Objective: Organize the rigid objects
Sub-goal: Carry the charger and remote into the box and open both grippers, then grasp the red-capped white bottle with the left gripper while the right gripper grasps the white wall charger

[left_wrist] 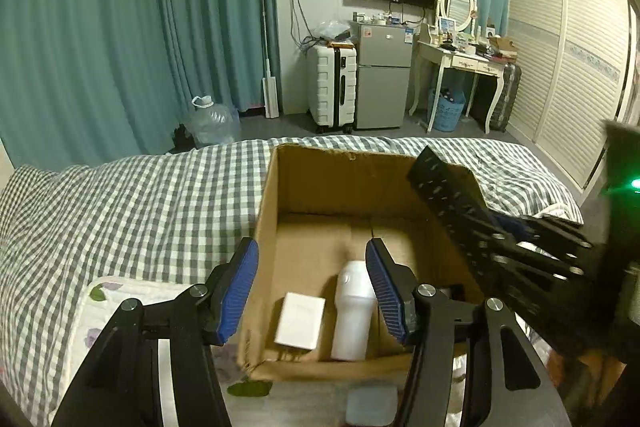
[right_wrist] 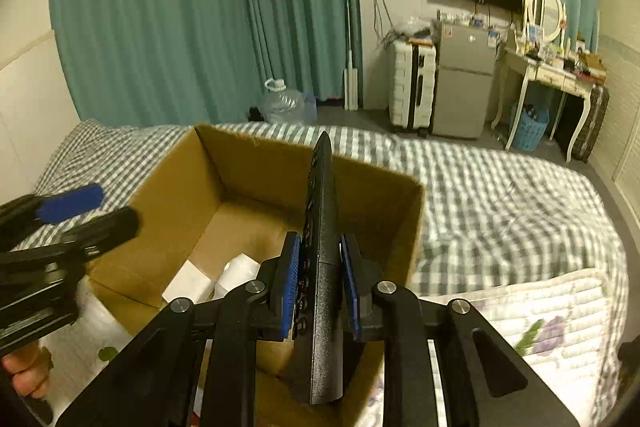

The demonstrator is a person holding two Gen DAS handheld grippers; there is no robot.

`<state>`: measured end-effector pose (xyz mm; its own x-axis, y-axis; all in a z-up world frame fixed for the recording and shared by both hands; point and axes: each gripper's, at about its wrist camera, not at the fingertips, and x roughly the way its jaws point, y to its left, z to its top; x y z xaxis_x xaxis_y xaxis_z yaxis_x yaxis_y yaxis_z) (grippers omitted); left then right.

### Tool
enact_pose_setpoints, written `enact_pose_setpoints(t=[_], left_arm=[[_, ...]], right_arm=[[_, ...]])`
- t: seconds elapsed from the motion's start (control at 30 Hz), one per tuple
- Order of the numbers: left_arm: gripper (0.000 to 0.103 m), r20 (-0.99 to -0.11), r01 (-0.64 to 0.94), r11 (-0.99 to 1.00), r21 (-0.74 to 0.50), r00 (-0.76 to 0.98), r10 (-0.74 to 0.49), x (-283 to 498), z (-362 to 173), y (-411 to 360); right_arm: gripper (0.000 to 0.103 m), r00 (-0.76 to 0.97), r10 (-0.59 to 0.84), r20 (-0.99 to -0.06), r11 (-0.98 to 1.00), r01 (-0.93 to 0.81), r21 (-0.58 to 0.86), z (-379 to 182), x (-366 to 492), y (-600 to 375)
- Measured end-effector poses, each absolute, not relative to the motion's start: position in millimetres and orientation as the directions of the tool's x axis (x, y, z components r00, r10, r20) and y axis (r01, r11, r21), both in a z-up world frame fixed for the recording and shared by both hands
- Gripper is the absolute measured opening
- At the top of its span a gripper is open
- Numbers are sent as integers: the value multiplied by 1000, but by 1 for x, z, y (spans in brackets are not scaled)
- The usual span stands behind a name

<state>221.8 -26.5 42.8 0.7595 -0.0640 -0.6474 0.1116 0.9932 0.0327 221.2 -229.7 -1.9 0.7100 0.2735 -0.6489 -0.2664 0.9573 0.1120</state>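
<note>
An open cardboard box [left_wrist: 344, 183] [right_wrist: 256, 179] stands on the checked bed. Inside lie a white bottle [left_wrist: 352, 311] [right_wrist: 240, 269] and a white flat box [left_wrist: 300, 319] [right_wrist: 186, 285]. My left gripper [left_wrist: 312, 291] is open and empty, held over the box's near side. It shows at the left of the right wrist view [right_wrist: 80, 217]. My right gripper [right_wrist: 318, 287] is shut on a black remote control [right_wrist: 322, 227], held on edge over the box's right side. The remote also shows in the left wrist view [left_wrist: 472, 223], reaching in from the right.
A grey-checked bedspread [left_wrist: 140, 211] [right_wrist: 500, 195] covers the bed. A floral quilt [right_wrist: 540, 315] lies near me. A small pale square item [left_wrist: 372, 405] lies in front of the box. Beyond the bed are a water jug [left_wrist: 212, 123], suitcase [left_wrist: 332, 87], fridge and dressing table.
</note>
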Motion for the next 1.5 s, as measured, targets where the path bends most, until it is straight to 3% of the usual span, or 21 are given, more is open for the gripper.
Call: enact_pose_setpoints(t=[0.17,0.23,0.27,0.4,0.53,0.7,1.0,1.17,1.5], left_arm=[[59,-645,99,995,5,761,-72,216,39,-11],[59,-643,91,996,-1,763,-70,213,40,-7],[59,-642,89,996,-7,763,-73,211,41,-5],[59,-634,86,996,-25,769,-82,198,48,0],[61,-628,84,996,-7,775,-69,176,54,4],[66,-626,63,998,-16,778,-60,143,48,14],[66,-644,32,999,-23,764,-39,110,6,17],[66,-701,35,999,-20,712,-39,108,-41,9],[66,-763,146,988,-47,633,-130,104,-95,-22]], right_arm=[[22,712,283,-643,955,-271,120,-5,221,-227],[46,725,278,-630,957,-267,115,2,216,-229],[51,736,278,-617,957,-265,114,7,212,-231],[53,764,270,-586,960,-256,109,31,190,-239],[71,797,243,-553,967,-243,75,52,150,-249],[86,811,213,-545,974,-218,57,47,93,-266],[89,796,147,-588,986,-162,28,3,46,-278],[92,789,111,-604,985,-170,-41,-15,51,-268],[92,731,111,-673,984,-176,-29,-45,67,-260]])
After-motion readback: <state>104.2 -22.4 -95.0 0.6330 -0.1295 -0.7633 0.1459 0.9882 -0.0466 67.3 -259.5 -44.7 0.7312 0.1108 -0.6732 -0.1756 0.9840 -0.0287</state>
